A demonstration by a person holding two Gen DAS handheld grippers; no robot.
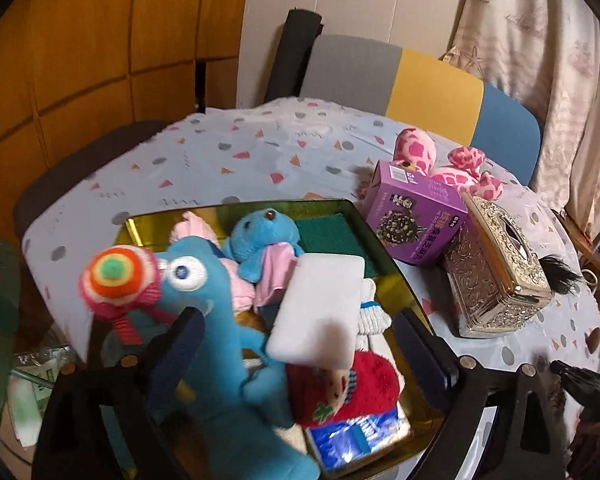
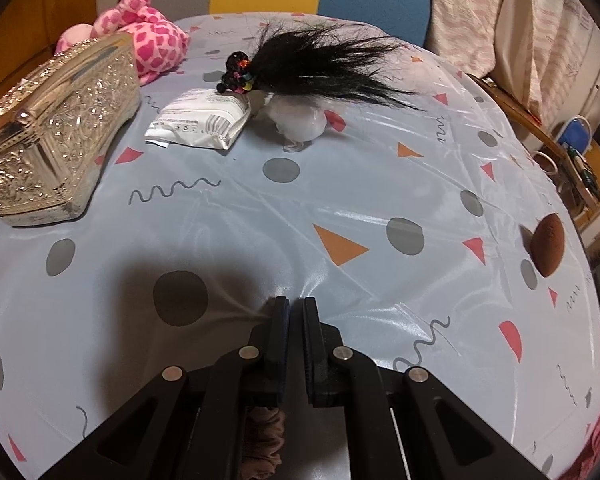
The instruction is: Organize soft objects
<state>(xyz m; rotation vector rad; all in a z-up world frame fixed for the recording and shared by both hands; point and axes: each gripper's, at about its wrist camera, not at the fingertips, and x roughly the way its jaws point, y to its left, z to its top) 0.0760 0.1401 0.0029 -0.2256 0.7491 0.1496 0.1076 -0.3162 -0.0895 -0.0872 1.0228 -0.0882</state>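
My left gripper (image 1: 300, 336) stands open above a gold tray (image 1: 340, 202) full of soft things. A white sponge (image 1: 320, 304) lies between its fingers, its lower end blurred, and neither pad touches it. Under it are a blue plush creature (image 1: 220, 360), a striped lollipop toy (image 1: 118, 276), a blue bear (image 1: 260, 236), a green sponge (image 1: 332, 232), a red plush (image 1: 360, 388) and a blue tissue packet (image 1: 356, 436). My right gripper (image 2: 296, 312) is shut on nothing, low over the tablecloth. A pink spotted plush (image 2: 148, 40) lies at the far side.
A purple box (image 1: 416, 212) and an ornate gold tissue box (image 2: 60, 128) stand right of the tray. On the cloth lie a white tissue pack (image 2: 200, 116), a black hairpiece (image 2: 312, 60) and a brown egg-shaped sponge (image 2: 548, 246) near the right edge. A chair stands behind.
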